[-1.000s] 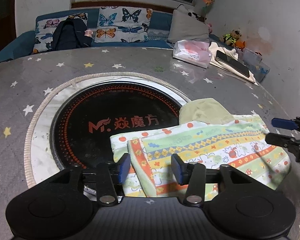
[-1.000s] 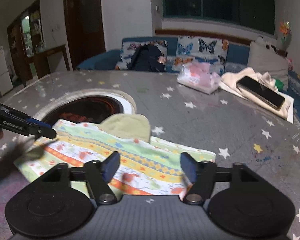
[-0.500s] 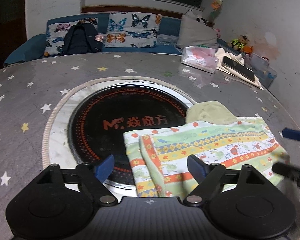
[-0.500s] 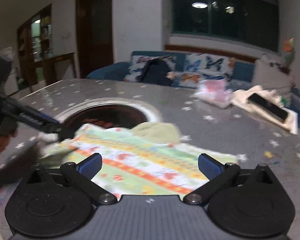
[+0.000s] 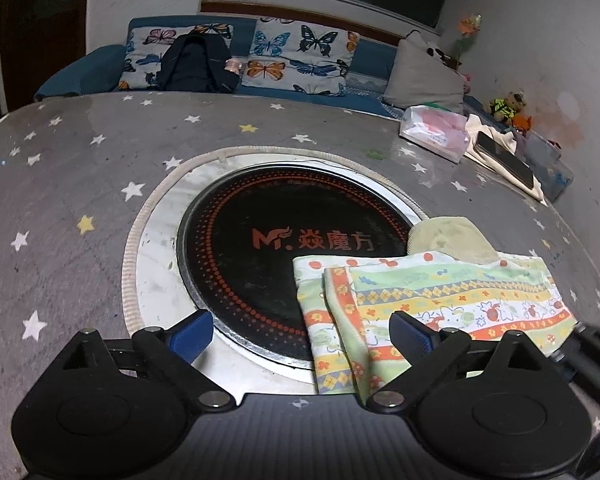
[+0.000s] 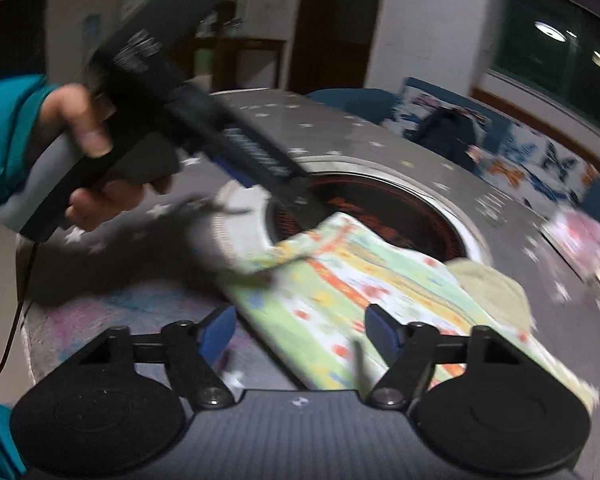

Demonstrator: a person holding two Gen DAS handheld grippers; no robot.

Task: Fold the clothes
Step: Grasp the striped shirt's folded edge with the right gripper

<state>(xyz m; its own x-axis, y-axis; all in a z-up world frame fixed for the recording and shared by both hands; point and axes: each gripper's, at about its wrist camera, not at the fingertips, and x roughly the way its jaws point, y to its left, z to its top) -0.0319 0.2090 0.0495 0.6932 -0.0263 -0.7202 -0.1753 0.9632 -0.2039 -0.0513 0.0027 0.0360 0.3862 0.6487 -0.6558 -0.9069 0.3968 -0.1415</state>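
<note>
A folded, colourfully striped child's garment (image 5: 432, 300) lies on the star-patterned table, its left end over the black round hotplate (image 5: 276, 248). A pale green piece (image 5: 448, 240) sticks out behind it. My left gripper (image 5: 300, 332) is open and empty, hovering at the garment's left end. In the right wrist view the garment (image 6: 364, 292) lies in front of my right gripper (image 6: 300, 328), which is open and empty at its near edge. That view is blurred. The left gripper's body (image 6: 188, 120) and the hand holding it show there.
A tissue pack (image 5: 436, 132), a phone (image 5: 504, 160) on a cream cloth and a plastic box (image 5: 548, 164) lie at the table's far right. A sofa with butterfly cushions (image 5: 300, 56) and a dark jacket (image 5: 196, 64) stands behind the grey table (image 5: 80, 184).
Both grippers opened wide and let go of the garment. The left one drew back; the right one swung round to the garment's front, facing the left gripper.
</note>
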